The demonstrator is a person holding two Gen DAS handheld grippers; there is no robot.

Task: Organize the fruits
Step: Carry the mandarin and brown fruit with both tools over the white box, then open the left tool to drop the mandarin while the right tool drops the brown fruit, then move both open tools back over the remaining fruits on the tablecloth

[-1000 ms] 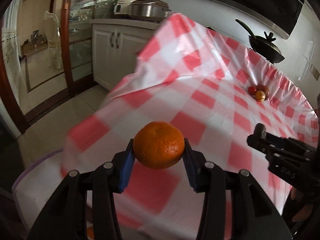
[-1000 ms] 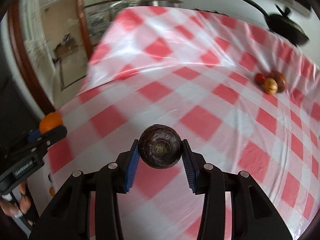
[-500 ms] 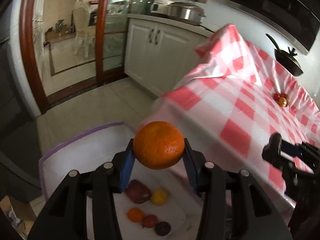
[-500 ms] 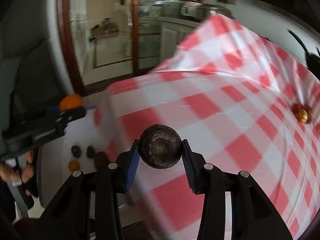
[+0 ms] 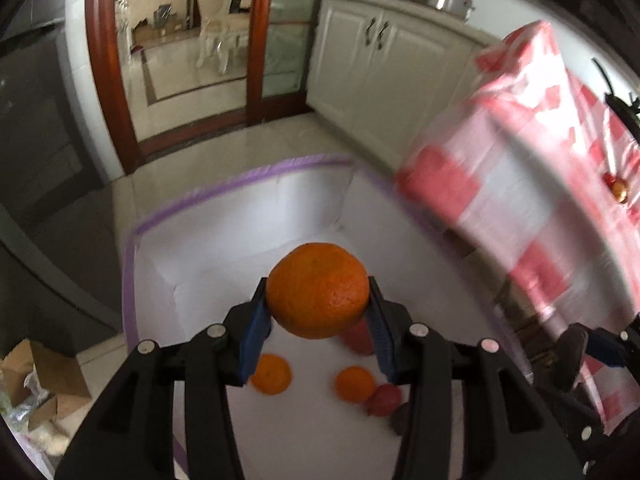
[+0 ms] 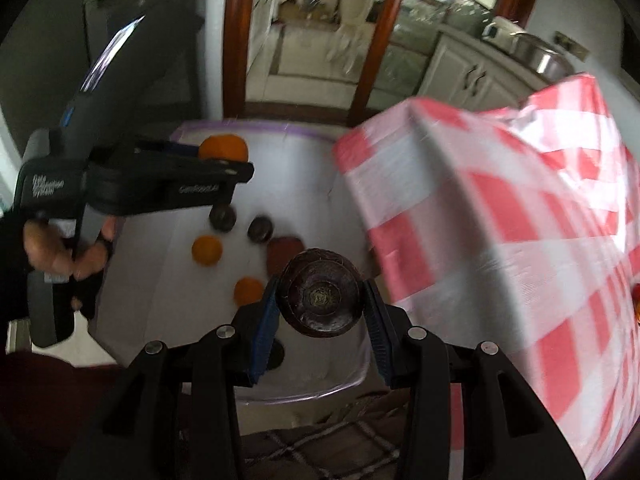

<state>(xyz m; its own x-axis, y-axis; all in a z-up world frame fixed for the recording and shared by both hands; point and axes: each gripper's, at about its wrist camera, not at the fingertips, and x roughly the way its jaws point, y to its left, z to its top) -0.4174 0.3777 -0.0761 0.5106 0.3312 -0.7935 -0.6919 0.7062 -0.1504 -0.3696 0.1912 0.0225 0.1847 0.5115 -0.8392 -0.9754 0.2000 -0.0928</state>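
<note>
My left gripper (image 5: 318,312) is shut on an orange (image 5: 317,290) and holds it above a white bin with a purple rim (image 5: 240,184) on the floor. My right gripper (image 6: 320,300) is shut on a dark purple round fruit (image 6: 320,294), also above the bin (image 6: 280,130). Several fruits lie in the bin: small oranges (image 5: 272,374) (image 6: 206,250), a red fruit (image 5: 384,399) and dark fruits (image 6: 260,229). The left gripper with its orange (image 6: 223,148) shows in the right wrist view. The right gripper's fruit (image 5: 570,358) shows at the left view's right edge.
A table with a red-and-white checked cloth (image 5: 532,208) (image 6: 500,240) stands right of the bin; a few fruits (image 5: 616,186) remain on it. White cabinets (image 5: 380,52), a wooden door frame (image 5: 112,80) and cardboard scraps (image 5: 36,384) are around.
Both grippers have swung left from over the table to above the floor bin, each still holding its fruit. The bin's contents have come into full view.
</note>
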